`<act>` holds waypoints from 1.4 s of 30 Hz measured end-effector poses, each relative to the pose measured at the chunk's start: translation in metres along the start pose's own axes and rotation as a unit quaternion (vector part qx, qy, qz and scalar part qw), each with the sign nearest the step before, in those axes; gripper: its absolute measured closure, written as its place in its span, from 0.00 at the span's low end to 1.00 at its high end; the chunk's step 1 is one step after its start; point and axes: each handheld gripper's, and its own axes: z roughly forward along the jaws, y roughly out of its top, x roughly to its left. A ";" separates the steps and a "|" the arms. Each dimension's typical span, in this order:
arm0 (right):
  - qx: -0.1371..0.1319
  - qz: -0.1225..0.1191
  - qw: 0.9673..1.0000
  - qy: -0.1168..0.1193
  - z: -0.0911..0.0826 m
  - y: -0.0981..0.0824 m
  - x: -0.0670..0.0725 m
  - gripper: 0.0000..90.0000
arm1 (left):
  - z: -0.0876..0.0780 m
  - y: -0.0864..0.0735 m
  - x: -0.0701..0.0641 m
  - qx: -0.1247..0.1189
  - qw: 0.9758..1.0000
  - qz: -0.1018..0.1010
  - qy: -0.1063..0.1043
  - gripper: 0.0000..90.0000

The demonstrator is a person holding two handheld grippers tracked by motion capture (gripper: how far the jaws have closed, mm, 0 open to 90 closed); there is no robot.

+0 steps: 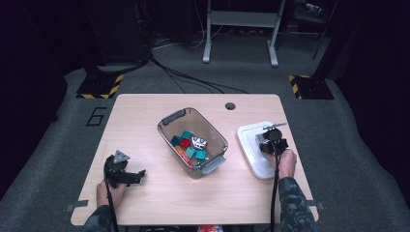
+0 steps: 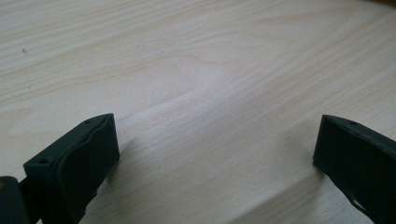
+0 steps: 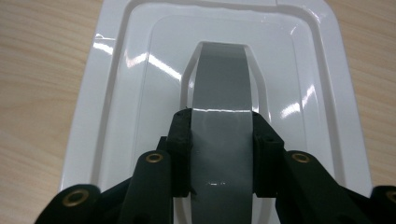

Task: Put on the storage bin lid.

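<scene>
Right gripper [image 3: 222,154] at lower centre, jaws clamped on grey handle [image 3: 222,93] of white lid [image 1: 256,150] — right of frame, beside bin [image 1: 192,141]. Left gripper [image 1: 126,175] — lower left, jaws apart over bare table [image 2: 196,70].

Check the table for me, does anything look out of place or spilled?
Nothing stands out. The clear bin sits askew mid-table with its blocks all inside. The white lid lies flat beside it, and the right claw is shut on its grey handle. The left claw rests open.
</scene>
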 end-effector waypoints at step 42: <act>-0.054 -0.008 0.998 0.043 -0.099 0.068 0.011 0.74 | 0.000 0.000 0.000 0.000 1.000 -0.001 0.001 0.00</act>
